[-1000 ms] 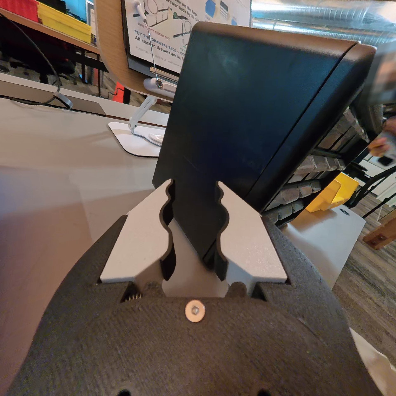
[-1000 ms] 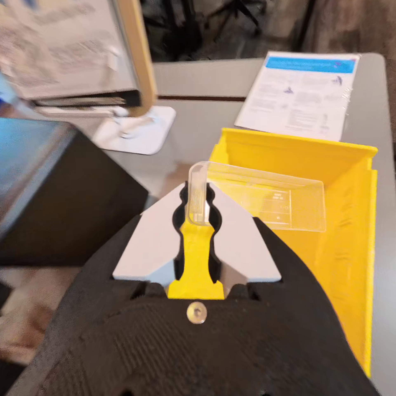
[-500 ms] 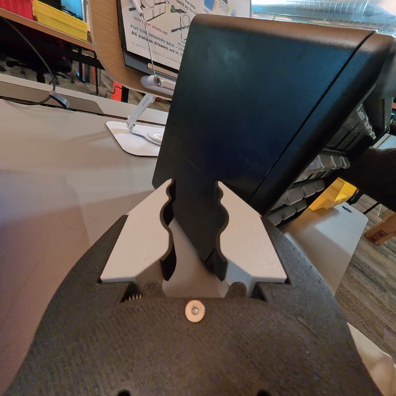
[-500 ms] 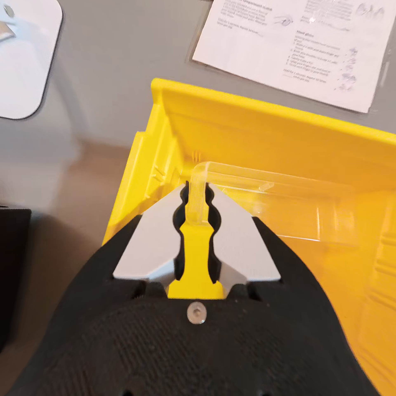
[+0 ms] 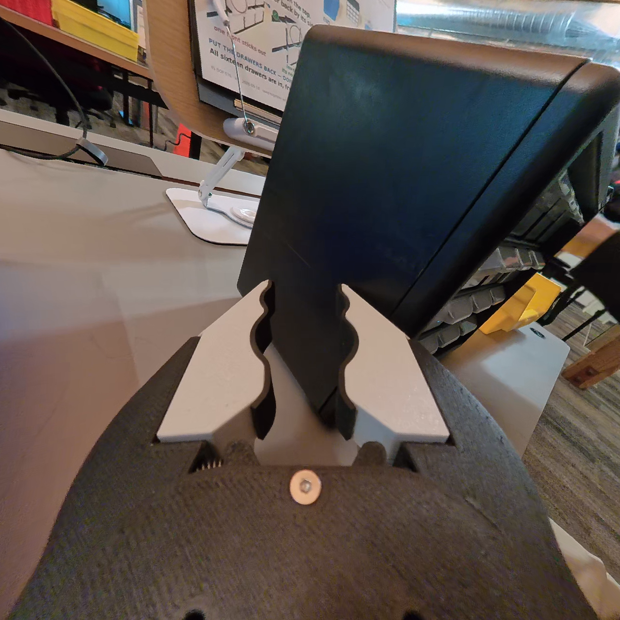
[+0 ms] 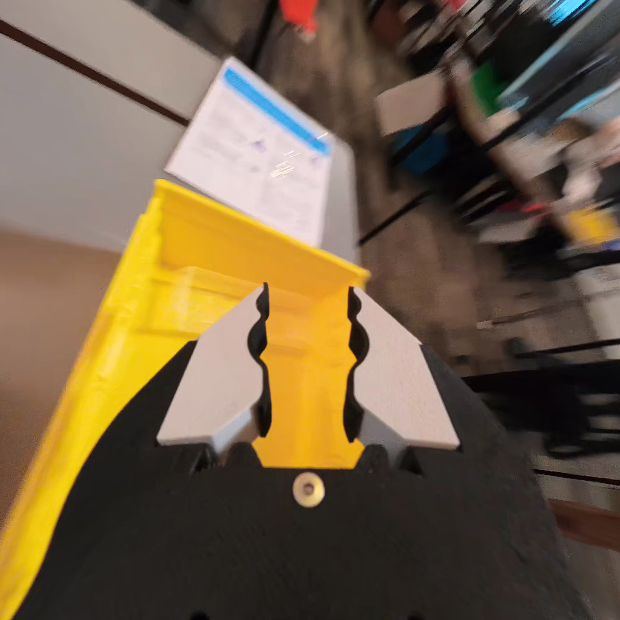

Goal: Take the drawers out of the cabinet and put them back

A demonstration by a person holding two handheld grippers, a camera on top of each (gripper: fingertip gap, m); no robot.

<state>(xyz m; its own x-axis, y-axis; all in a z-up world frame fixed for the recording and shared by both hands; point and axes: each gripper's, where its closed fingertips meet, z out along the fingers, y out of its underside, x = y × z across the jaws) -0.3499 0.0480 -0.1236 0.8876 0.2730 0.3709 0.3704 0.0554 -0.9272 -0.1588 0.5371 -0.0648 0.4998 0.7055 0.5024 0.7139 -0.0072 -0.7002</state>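
The black drawer cabinet (image 5: 402,167) stands on the table close in front of my left gripper (image 5: 305,288). That gripper is open, and the cabinet's lower front corner lies between its jaws, against the right finger. Several grey drawer fronts (image 5: 469,302) show on the cabinet's face at the right. My right gripper (image 6: 307,288) is open and empty above a yellow bin (image 6: 235,241). A clear plastic drawer (image 6: 198,295) lies blurred inside the bin, left of the fingertips. The right wrist view is motion-blurred.
A white stand base (image 5: 214,214) and an instruction board (image 5: 255,43) stand behind the cabinet on the grey table (image 5: 84,268). The yellow bin also shows past the cabinet (image 5: 523,302). A printed sheet (image 6: 261,161) lies beyond the bin, near the table's edge.
My right gripper opened and let go of the clear drawer, which now lies in the yellow bin; the gripper swung rightward. The left gripper has stayed at the cabinet.
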